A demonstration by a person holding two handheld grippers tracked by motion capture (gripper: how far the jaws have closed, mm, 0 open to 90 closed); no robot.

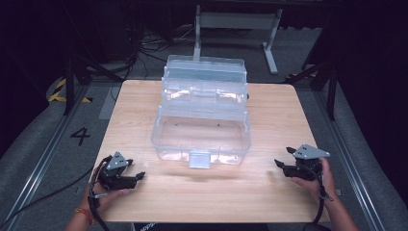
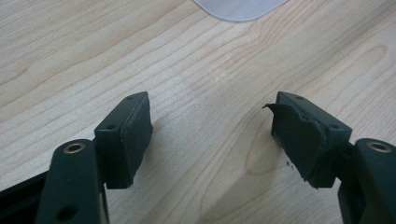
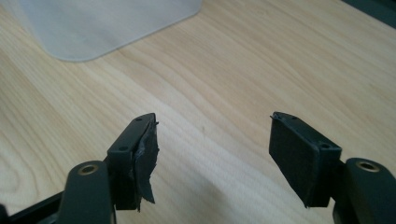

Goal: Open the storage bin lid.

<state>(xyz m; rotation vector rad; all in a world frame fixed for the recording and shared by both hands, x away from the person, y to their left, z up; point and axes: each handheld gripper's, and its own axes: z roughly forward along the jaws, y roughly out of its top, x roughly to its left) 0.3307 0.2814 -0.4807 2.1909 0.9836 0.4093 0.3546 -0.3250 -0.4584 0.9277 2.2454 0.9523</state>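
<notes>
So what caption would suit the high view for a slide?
Open clear plastic box on a wooden table, left gripper and right gripper open beside it.

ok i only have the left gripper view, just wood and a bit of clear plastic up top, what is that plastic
Observer: It is a corner of a clear plastic box standing mid-table with its tiered trays folded open toward the far side.
Operator: anything inside it
Observer: The bottom tub looks empty from the high view.
Operator: where's the other gripper
Observer: The right gripper is at the near right of the table, jaws open with nothing between them, clear of the box.
Operator: and mine, touching the box?
Observer: No, the left gripper sits near left, open, apart from the box.
</notes>
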